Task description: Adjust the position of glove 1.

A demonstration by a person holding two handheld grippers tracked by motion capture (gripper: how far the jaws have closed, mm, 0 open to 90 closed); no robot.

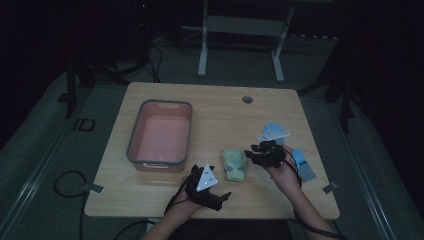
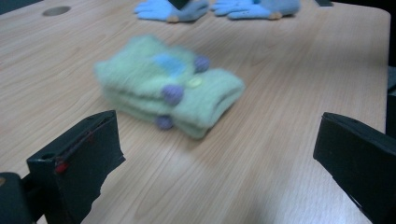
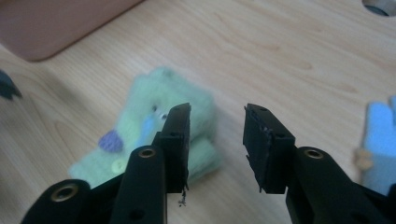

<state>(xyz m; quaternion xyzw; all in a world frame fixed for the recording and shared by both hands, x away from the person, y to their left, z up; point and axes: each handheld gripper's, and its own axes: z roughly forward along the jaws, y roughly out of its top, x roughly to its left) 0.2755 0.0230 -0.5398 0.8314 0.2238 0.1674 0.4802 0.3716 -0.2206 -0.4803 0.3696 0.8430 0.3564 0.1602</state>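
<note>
A folded pair of light green fuzzy gloves [image 1: 235,164] with purple pom-poms lies on the wooden table [image 1: 215,107], right of centre near the front. My left gripper [image 1: 218,182] sits just to their front left, pointing at them. Its jaws stand wide open, with the green gloves [image 2: 168,86] lying ahead of the left gripper [image 2: 217,140] and untouched. My right gripper [image 1: 250,154] hovers at the gloves' right side. In the right gripper view the right gripper [image 3: 217,121] is open with nothing between its jaws, and the green gloves [image 3: 154,135] lie just beyond and to their left.
A pink bin [image 1: 134,135] with a grey rim stands at the left of the table; the bin [image 3: 56,23] appears as a corner in the right gripper view. Blue gloves [image 1: 302,164] lie at the right edge, another blue glove [image 1: 272,129] behind the right hand. A cable hole [image 1: 247,99] marks the far side.
</note>
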